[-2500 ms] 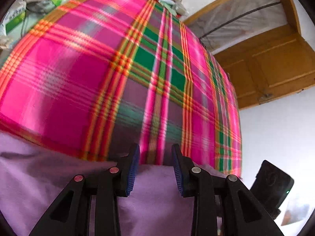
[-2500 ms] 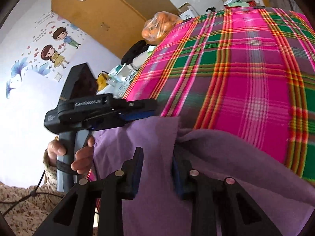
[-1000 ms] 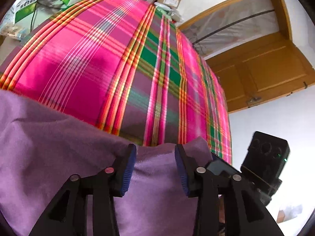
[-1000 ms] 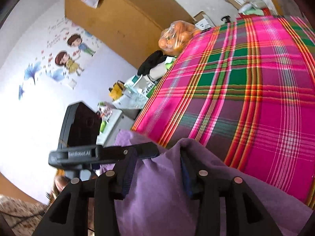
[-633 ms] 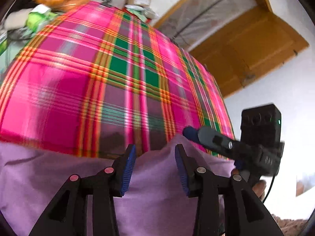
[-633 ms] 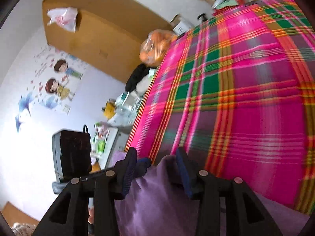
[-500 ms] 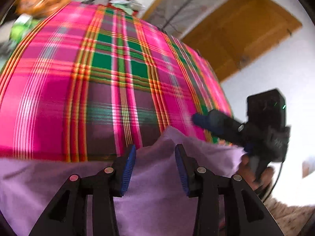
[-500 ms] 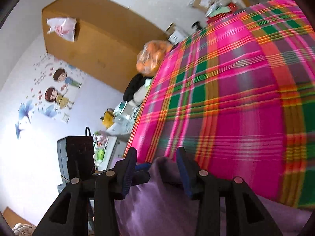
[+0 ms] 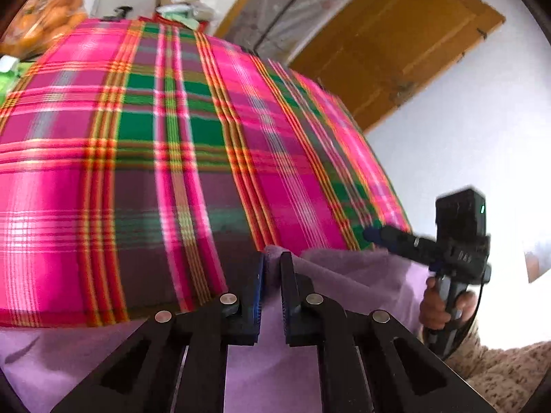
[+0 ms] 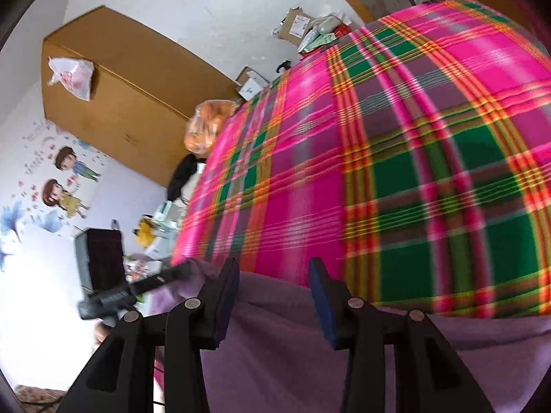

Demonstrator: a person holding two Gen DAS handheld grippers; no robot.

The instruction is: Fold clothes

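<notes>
The purple garment (image 9: 344, 275) lies along the near edge of the plaid bed cover (image 9: 172, 155), spilling toward me and off the bottom of both views. My left gripper (image 9: 272, 265) is pressed together on a raised fold of the garment's far edge, the cloth bunched up between the blue pads. My right gripper (image 10: 272, 275) stands spread, its pads apart with the garment's edge running between them but not squeezed. From the left wrist view I see the right gripper's nose resting just beside the garment's right end, my hand (image 9: 437, 306) wrapped round its handle; from the right wrist view the left gripper (image 10: 172, 275) shows at the garment's left end with cloth gathered on it. I judge that I am taking hold of the far edge at two points for a fold: one point is pinched, the other is not. This would fit either gathering the edge to carry it over or letting go after laying it down, so I would only say that both ends need matched holds before the cloth can travel evenly. Most of the garment is cut off below the frames, so I cannot tell its kind, its sleeves or how many layers it already has. The bed cover is blurred.
</notes>
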